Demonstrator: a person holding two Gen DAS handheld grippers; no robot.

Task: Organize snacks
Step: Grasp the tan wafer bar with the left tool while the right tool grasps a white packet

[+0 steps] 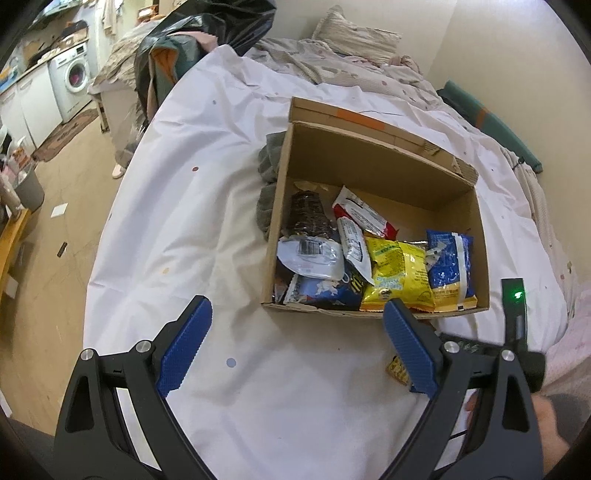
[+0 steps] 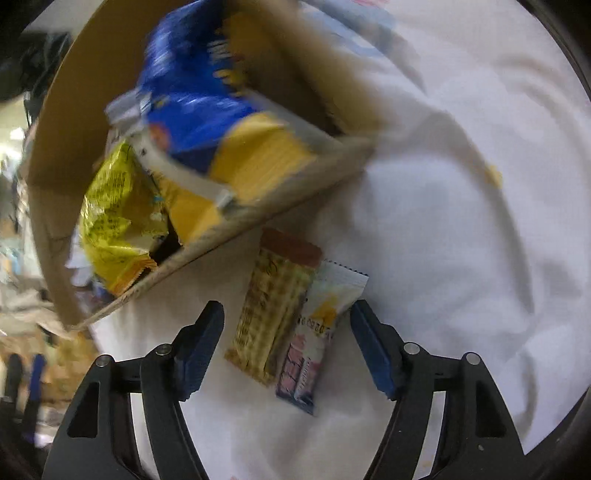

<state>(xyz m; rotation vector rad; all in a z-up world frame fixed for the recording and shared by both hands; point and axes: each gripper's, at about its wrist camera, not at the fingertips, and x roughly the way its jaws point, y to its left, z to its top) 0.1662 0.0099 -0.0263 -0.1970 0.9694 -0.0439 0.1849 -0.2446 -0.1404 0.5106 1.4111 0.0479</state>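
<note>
A bed (image 1: pixel 207 206) covered by a white sheet with scattered coloured dots carries everything. A cardboard box (image 1: pixel 373 173) sits on it toward two o'clock of the sheet's middle. A grey cloth (image 1: pixel 267 184) lies against the box's nine o'clock side. Just off the box's six o'clock edge, two wrapped snack bars touch side by side: a yellow checked one (image 2: pixel 266 317) and a white one (image 2: pixel 317 332). Rumpled bedding and a pillow (image 1: pixel 354 33) lie at twelve o'clock.

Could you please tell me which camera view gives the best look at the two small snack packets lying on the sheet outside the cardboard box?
The right wrist view: the tan checked packet and white packet lie side by side, unobstructed, between the right gripper's open fingers. The left wrist view shows only a yellowish corner behind its own finger.
</note>
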